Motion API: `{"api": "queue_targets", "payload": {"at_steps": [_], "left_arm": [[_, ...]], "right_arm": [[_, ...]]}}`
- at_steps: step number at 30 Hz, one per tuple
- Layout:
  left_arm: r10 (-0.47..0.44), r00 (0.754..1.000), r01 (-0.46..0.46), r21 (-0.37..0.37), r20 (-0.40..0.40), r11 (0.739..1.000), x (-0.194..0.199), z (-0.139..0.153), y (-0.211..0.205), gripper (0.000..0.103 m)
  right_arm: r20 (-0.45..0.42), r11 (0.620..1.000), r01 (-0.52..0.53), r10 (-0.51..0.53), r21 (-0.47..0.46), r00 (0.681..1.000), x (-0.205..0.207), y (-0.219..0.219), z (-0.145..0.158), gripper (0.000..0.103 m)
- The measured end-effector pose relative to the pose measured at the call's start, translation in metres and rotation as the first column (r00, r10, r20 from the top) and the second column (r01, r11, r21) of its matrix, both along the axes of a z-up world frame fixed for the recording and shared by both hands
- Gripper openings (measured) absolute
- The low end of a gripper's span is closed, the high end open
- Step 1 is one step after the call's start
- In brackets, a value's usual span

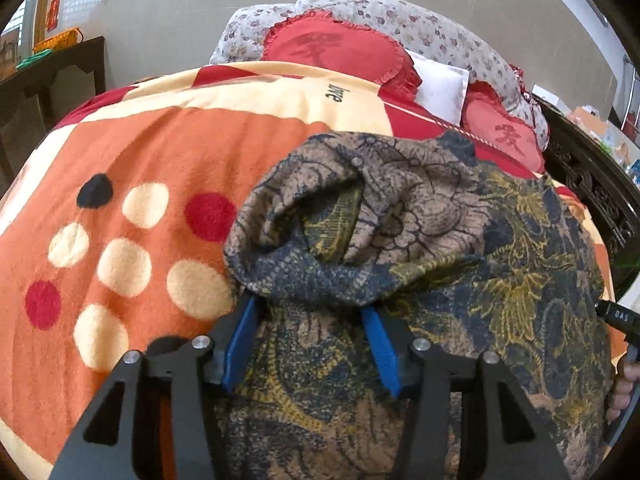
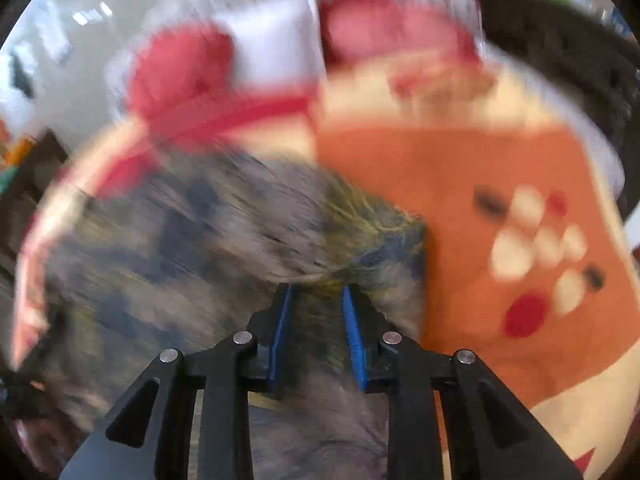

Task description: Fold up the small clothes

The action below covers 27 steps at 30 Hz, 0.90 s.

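A brown, navy and yellow floral patterned garment lies on the orange dotted blanket, with a bunched fold lifted at its near left. My left gripper has its blue pads apart, and the bunched fold drapes over their tips, hiding them. My right gripper shows in a motion-blurred view with its blue pads apart around a pinched bunch of the same garment. The right gripper's body also shows at the right edge of the left wrist view.
Red heart-shaped cushions, a white pillow and a floral quilt are piled at the head of the bed. A dark carved wooden bed frame runs along the right. A dark cabinet stands at the left.
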<state>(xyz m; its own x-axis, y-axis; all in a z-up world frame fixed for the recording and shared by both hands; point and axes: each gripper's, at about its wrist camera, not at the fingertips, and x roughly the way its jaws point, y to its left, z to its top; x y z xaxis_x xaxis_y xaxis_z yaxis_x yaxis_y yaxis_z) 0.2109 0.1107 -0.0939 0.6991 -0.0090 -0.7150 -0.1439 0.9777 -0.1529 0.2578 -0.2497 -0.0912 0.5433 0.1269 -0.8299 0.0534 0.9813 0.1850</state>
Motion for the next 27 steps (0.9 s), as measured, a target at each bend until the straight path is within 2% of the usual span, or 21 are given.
{"api": "queue_targets", "payload": {"at_steps": [3,4,6,7,9,11,13,14,17,20,21,23,25,27], "left_arm": [[0.0,1.0,0.0,-0.009,0.0,1.0,-0.001,0.0,0.0,0.058],[-0.002,1.0,0.002,-0.017,0.003,1.0,-0.001,0.0,0.001,0.059],[-0.01,1.0,0.01,-0.024,0.003,1.0,-0.001,-0.001,0.001,0.063],[-0.017,1.0,0.017,-0.021,0.0,1.0,0.0,-0.001,0.0,0.066],[-0.023,1.0,0.023,-0.008,-0.004,1.0,0.0,-0.001,-0.004,0.068],[-0.023,1.0,0.023,-0.001,-0.007,1.0,0.0,-0.001,-0.005,0.068],[-0.024,1.0,0.024,0.008,-0.012,1.0,0.001,-0.001,-0.007,0.069],[-0.024,1.0,0.024,0.01,-0.013,1.0,0.001,-0.001,-0.007,0.07],[-0.023,1.0,0.023,0.017,-0.018,1.0,0.002,-0.001,-0.008,0.071],[-0.022,1.0,0.023,0.018,-0.018,1.0,0.002,-0.001,-0.009,0.071],[-0.023,1.0,0.023,0.018,-0.018,1.0,0.002,-0.001,-0.009,0.072],[-0.029,0.999,0.03,0.021,-0.017,0.999,0.002,0.0,-0.01,0.075],[-0.052,0.998,0.052,0.018,-0.023,0.998,0.002,0.0,-0.011,0.084],[-0.052,0.998,0.053,0.039,-0.033,0.998,0.0,0.006,-0.01,0.084]], "right_arm": [[0.024,1.0,0.008,-0.008,-0.008,1.0,-0.005,0.0,0.001,0.031],[0.022,0.999,0.014,-0.013,-0.048,1.0,-0.006,0.005,0.011,0.031],[0.077,0.995,0.006,0.002,-0.097,0.997,-0.022,0.014,0.03,0.027],[0.142,0.995,-0.031,0.045,-0.097,0.989,-0.035,0.024,0.045,0.027],[0.194,0.99,-0.128,0.136,-0.055,0.972,-0.056,0.045,0.06,0.027],[0.171,0.975,-0.21,0.219,-0.069,0.961,-0.073,0.067,0.052,0.028],[0.038,0.956,-0.234,0.244,-0.179,0.969,-0.073,0.079,0.012,0.029],[0.104,0.962,-0.212,0.232,-0.17,0.967,-0.08,0.076,0.01,0.029],[0.055,0.976,-0.142,0.153,-0.163,0.987,-0.086,0.08,0.025,0.029],[0.103,0.977,-0.183,0.194,-0.107,0.976,-0.117,0.098,0.046,0.029],[0.107,0.974,-0.196,0.208,-0.109,0.972,-0.124,0.103,0.046,0.031],[0.023,0.966,-0.217,0.222,-0.141,0.975,-0.133,0.116,0.014,0.041],[0.1,0.974,-0.189,0.202,-0.123,0.974,-0.144,0.11,0.005,0.041],[0.097,0.978,-0.179,0.19,-0.108,0.977,-0.145,0.11,0.005,0.041]]}}
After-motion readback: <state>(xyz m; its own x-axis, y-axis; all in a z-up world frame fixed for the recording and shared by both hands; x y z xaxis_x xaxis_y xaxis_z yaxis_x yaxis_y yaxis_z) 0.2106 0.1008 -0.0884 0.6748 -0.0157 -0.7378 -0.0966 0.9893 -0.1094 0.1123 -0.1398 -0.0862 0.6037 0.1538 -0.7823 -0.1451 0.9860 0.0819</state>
